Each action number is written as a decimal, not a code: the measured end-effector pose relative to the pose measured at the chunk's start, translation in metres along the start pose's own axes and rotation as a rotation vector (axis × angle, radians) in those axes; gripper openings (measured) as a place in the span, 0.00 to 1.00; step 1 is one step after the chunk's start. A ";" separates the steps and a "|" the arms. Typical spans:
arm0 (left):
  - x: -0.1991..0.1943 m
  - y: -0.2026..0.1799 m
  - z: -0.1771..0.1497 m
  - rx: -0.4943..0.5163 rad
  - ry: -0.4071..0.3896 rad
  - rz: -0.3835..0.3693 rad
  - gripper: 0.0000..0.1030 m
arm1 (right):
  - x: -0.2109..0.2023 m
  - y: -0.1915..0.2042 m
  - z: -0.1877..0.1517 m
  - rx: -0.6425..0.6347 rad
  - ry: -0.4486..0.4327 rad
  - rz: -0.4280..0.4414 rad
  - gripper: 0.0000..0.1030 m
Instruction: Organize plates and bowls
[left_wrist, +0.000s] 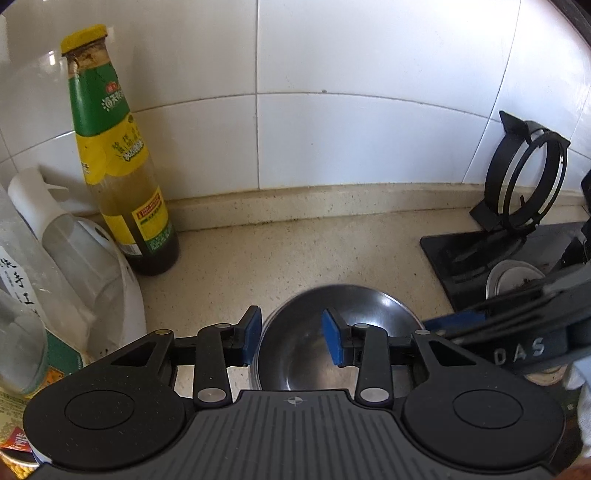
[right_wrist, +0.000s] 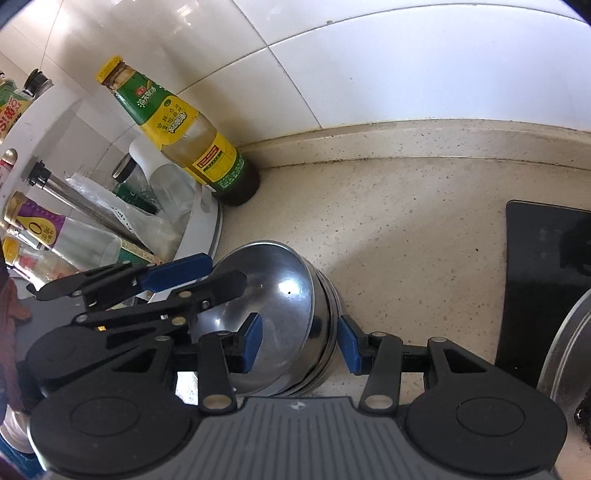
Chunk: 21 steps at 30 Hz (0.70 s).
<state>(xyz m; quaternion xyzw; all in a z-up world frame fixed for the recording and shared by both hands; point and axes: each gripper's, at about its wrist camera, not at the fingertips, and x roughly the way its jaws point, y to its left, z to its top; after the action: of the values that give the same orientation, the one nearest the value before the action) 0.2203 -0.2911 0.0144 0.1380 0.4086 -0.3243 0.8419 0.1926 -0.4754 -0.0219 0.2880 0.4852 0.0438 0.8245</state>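
A stack of nested steel bowls (left_wrist: 343, 306) stands on the beige counter (left_wrist: 295, 251). My left gripper (left_wrist: 291, 338) straddles its left wall, one blue pad against the outside of the rim and the other inside the top bowl, closed on it. In the right wrist view the same stack (right_wrist: 280, 284) has my right gripper (right_wrist: 301, 345) closed across its right wall, one pad inside and one against the outer side. The left gripper (right_wrist: 221, 271) shows at the stack's far rim. From the right edge of the left wrist view the right gripper (left_wrist: 458, 325) reaches in.
A yellow-capped sauce bottle (left_wrist: 122, 177) stands by the tiled wall. A white turntable rack (right_wrist: 207, 221) full of bottles is just left of the bowls. Right of them lies the black stove top (right_wrist: 539, 277), with a pan support ring (left_wrist: 524, 177) leaning against the wall.
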 end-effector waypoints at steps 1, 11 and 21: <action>0.000 0.000 -0.001 -0.001 0.003 -0.004 0.44 | 0.000 0.000 0.000 -0.001 -0.001 -0.003 0.51; -0.014 -0.003 -0.006 0.019 -0.025 0.002 0.49 | -0.007 -0.003 -0.006 -0.002 -0.001 -0.027 0.51; -0.033 -0.003 -0.018 0.034 -0.052 0.014 0.59 | -0.014 -0.006 -0.010 0.020 -0.001 -0.056 0.59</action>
<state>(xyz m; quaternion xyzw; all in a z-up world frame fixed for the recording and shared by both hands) 0.1926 -0.2700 0.0288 0.1467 0.3803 -0.3289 0.8519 0.1763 -0.4812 -0.0182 0.2826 0.4930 0.0157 0.8227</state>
